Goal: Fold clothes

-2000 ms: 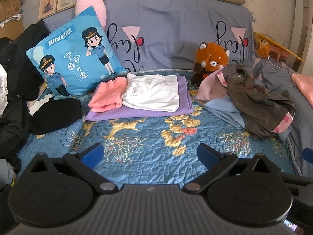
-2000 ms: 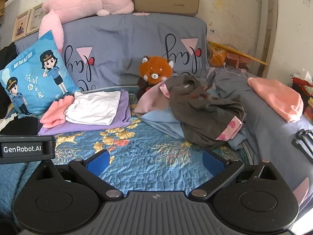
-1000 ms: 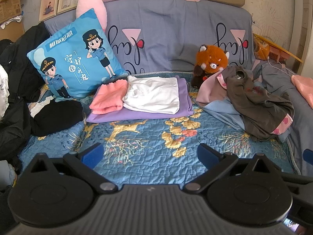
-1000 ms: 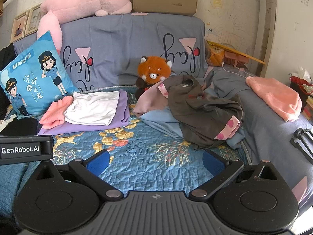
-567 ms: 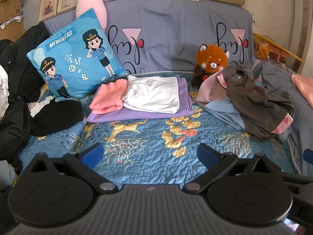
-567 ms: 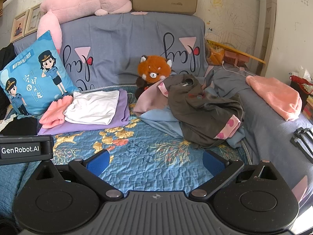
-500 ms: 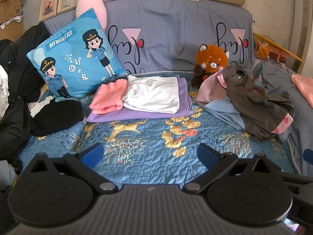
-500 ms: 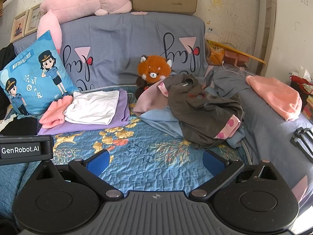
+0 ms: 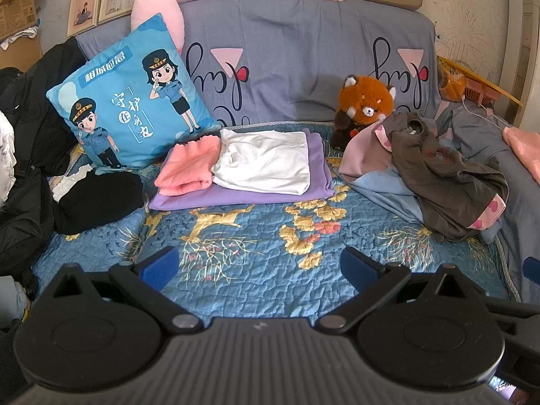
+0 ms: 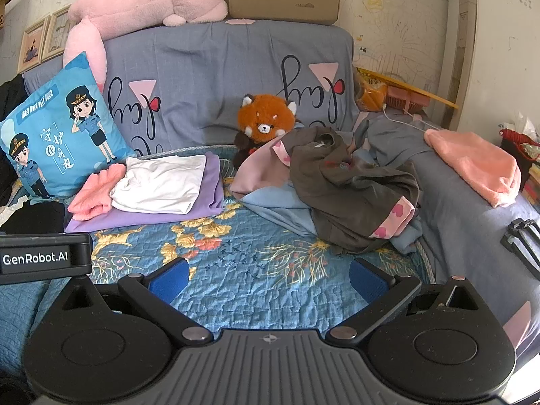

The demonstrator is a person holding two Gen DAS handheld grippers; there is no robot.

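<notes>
A crumpled pile of unfolded clothes lies at the right of the bed: a grey-brown garment (image 9: 449,175) (image 10: 351,189) on top of pink and light blue pieces (image 10: 270,204). Further left sits a folded stack: a white garment (image 9: 266,162) (image 10: 162,182) and a coral one (image 9: 187,168) (image 10: 92,194) on a purple one (image 9: 243,195) (image 10: 148,214). My left gripper (image 9: 258,266) hangs open over the blue quilt, well short of both. My right gripper (image 10: 268,278) is open too, holding nothing, near the quilt's front.
A blue cartoon cushion (image 9: 135,101) leans at the back left beside dark clothes (image 9: 94,199). An orange plush toy (image 10: 265,121) sits behind the pile. A coral towel (image 10: 479,168) lies on the grey cover at right. The floral quilt (image 10: 243,263) stretches between grippers and clothes.
Both views have shifted only slightly over two seconds; the clothes lie as before and both grippers stay open.
</notes>
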